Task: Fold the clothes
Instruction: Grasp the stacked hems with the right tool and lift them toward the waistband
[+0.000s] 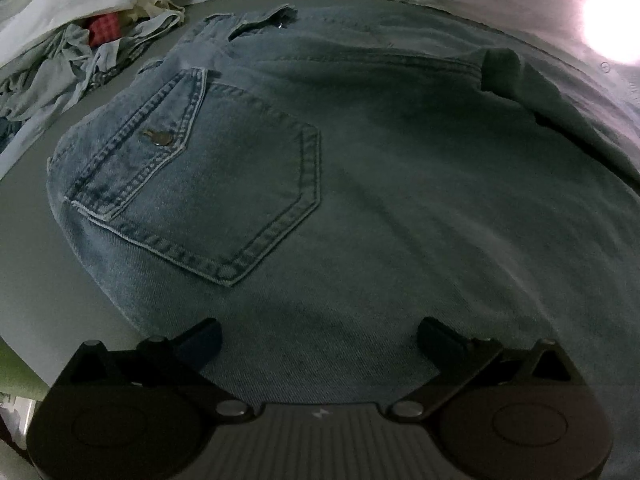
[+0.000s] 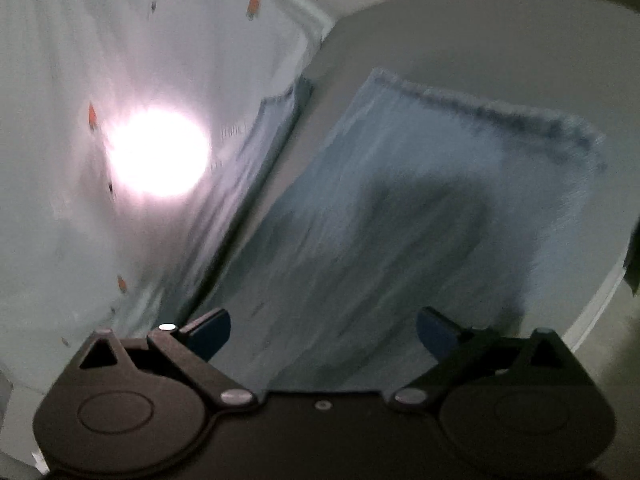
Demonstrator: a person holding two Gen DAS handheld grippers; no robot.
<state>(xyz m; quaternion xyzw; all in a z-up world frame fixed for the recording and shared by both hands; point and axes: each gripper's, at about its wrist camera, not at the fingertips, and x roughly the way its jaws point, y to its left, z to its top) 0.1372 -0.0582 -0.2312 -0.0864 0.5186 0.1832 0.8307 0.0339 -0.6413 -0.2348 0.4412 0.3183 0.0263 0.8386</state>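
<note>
The left wrist camera looks steeply down from close above the pale blue denim garment (image 1: 360, 184), its buttoned chest pocket (image 1: 208, 184) filling the middle and a heap of crumpled laundry (image 1: 80, 56) far off at upper left. The right wrist camera faces more shallowly along the same denim (image 2: 400, 220), blurred, beside a white patterned cloth (image 2: 120, 80). Both views share the denim on the grey tabletop (image 2: 480, 40).

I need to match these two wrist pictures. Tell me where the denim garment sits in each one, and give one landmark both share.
Left wrist view: the denim garment fills the centre and right, buttoned pocket left of centre, spread flat beyond the open left gripper.
Right wrist view: a blurred hemmed end of the denim garment runs from the open right gripper up to the right.
Shared landmark: the bright light glare on pale fabric beside it.
</note>
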